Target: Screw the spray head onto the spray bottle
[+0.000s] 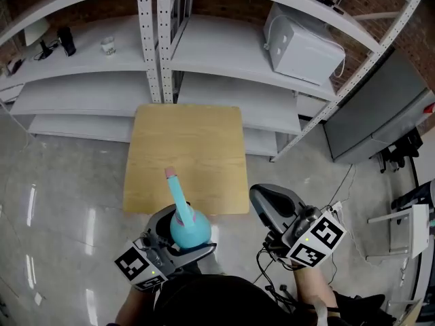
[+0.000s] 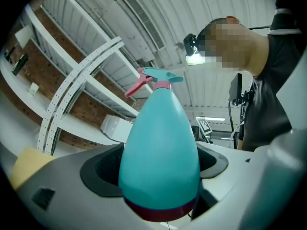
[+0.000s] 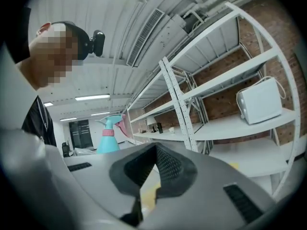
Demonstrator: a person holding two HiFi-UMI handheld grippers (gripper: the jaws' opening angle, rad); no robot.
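A teal spray bottle [image 1: 190, 231] sits between the jaws of my left gripper [image 1: 182, 242], which is shut on its wide lower body. In the left gripper view the bottle [image 2: 160, 147] fills the middle, with a dark red band at its base. The spray head [image 2: 156, 79], teal with a pink trigger and collar, sits on the neck and points away from me. My right gripper [image 1: 264, 202] hangs to the right of the bottle, apart from it, shut with nothing between its dark pads [image 3: 165, 169]. From the right gripper view the bottle [image 3: 108, 139] shows at the left.
A small wooden table [image 1: 190, 138] stands ahead of both grippers. White metal shelving [image 1: 153, 39] rises behind it, with a white appliance [image 1: 302, 46] on a shelf at the right. A grey cabinet [image 1: 380, 114] and cables stand at the right.
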